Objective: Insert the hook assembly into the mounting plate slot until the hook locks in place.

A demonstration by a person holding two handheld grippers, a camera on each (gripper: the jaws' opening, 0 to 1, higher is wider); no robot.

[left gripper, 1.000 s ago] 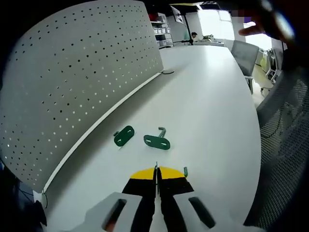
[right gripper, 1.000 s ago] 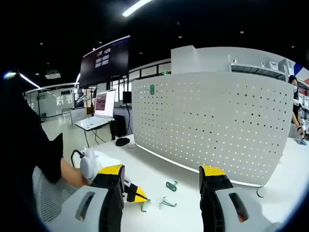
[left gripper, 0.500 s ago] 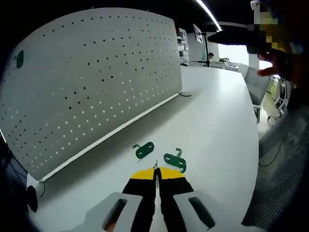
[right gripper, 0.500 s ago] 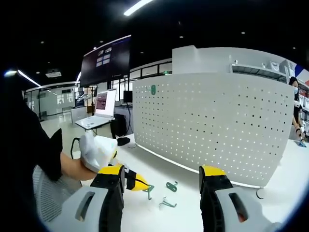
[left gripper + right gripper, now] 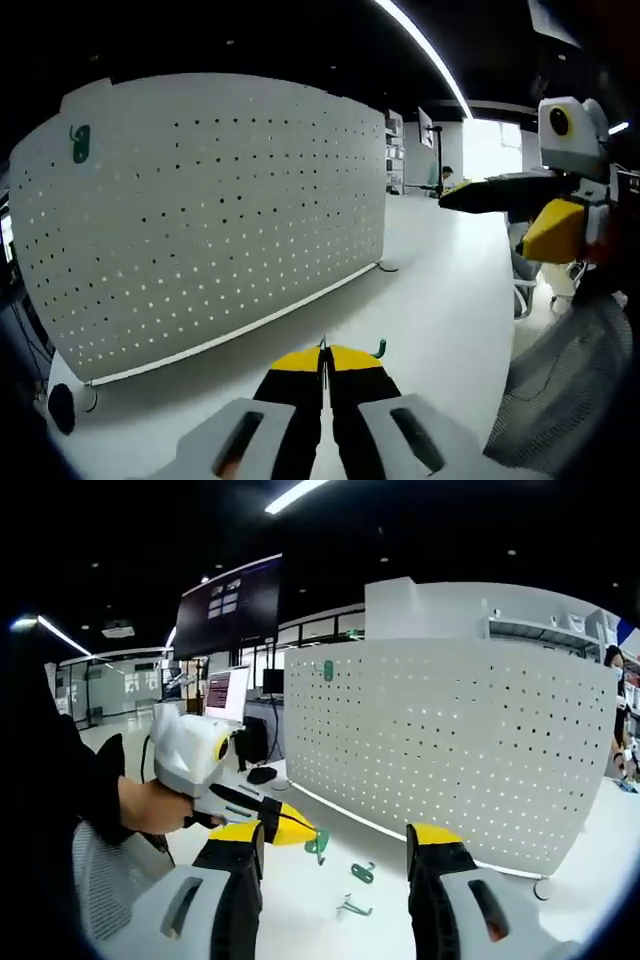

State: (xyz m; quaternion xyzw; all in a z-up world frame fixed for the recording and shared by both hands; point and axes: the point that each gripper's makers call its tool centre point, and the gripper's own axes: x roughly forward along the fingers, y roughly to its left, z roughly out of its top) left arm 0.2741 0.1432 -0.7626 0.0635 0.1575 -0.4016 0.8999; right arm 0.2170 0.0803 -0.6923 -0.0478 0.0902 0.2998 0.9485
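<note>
Green is the colour to follow here: the left gripper (image 5: 300,832) has its yellow-tipped jaws pressed together on a small green hook (image 5: 318,844), which the right gripper view shows dangling from the tips above the white table (image 5: 300,900); in the left gripper view only the curled end of the hook (image 5: 380,348) peeks out beside the closed tips. The right gripper (image 5: 335,845) holds nothing, its jaws standing wide apart. The mounting plate is evidently the white pegboard (image 5: 210,210) standing upright on the table, well apart from the carried hook for now, and one green hook already hangs (image 5: 328,670) near its upper edge. Two more green hooks lie on the table (image 5: 362,872) (image 5: 352,908) near the foot of the board. To do this step well, I judge the hook should be brought up square to the board, its prong lined up with a chosen hole before any push, then pressed in and let down until it seats (a skewed approach would likely glance off the panel). The grip looks thin, so a slow advance seems wise. As for writing, a dark screen (image 5: 230,605) hangs in the room behind, but whatever it shows is too small to read, and no brand or label is legible on the board or the hooks.
</note>
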